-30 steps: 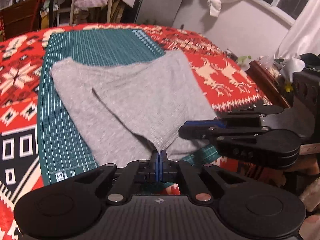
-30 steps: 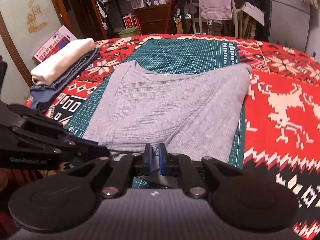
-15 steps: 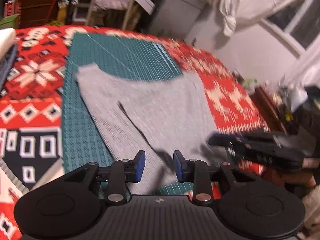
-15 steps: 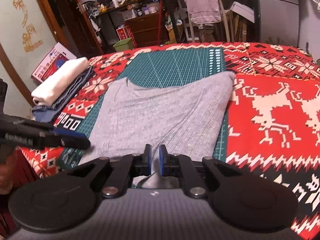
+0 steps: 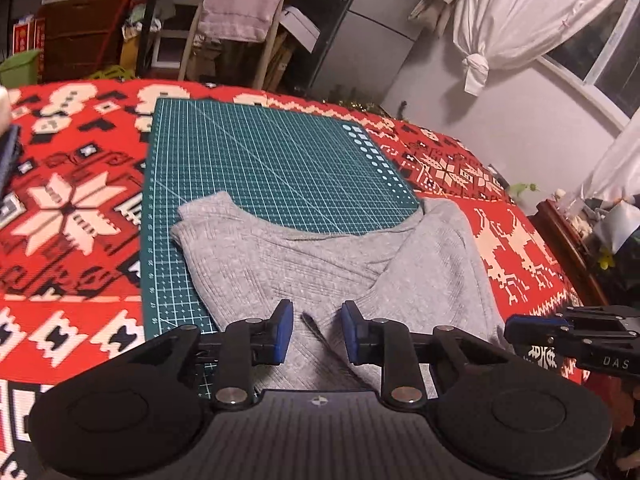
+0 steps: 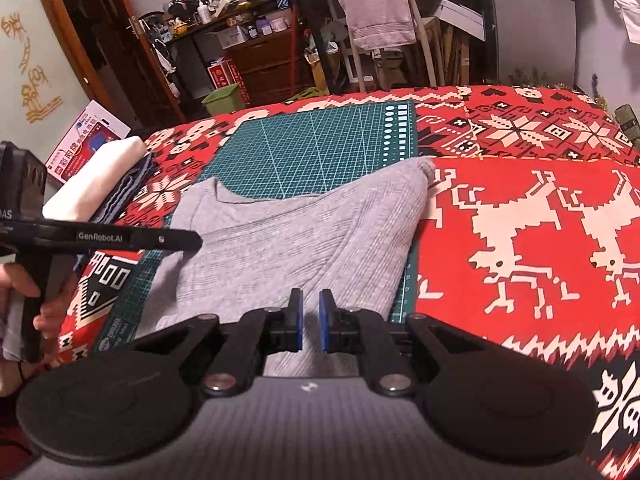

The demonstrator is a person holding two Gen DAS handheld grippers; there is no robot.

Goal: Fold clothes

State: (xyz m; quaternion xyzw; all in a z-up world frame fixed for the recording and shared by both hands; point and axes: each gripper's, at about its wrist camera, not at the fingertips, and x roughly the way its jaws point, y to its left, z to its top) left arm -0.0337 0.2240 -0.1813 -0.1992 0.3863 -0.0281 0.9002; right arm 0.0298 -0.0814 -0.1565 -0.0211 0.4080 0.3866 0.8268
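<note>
My left claw (image 5: 316, 330) is spread wide, holding nothing, low over the near hem of the grey garment (image 5: 328, 264), which lies partly folded on the green cutting mat (image 5: 256, 160), its far corner at about 1 o'clock spilling onto the red patterned cloth (image 6: 520, 220). My right claw (image 6: 310, 322) is parted only a narrow gap, fabric below it, nothing gripped. Risks: a pinch here may catch one layer only and drag the fold open; the narrow right gap may skate over the knit; the claws sit close and could collide.
</note>
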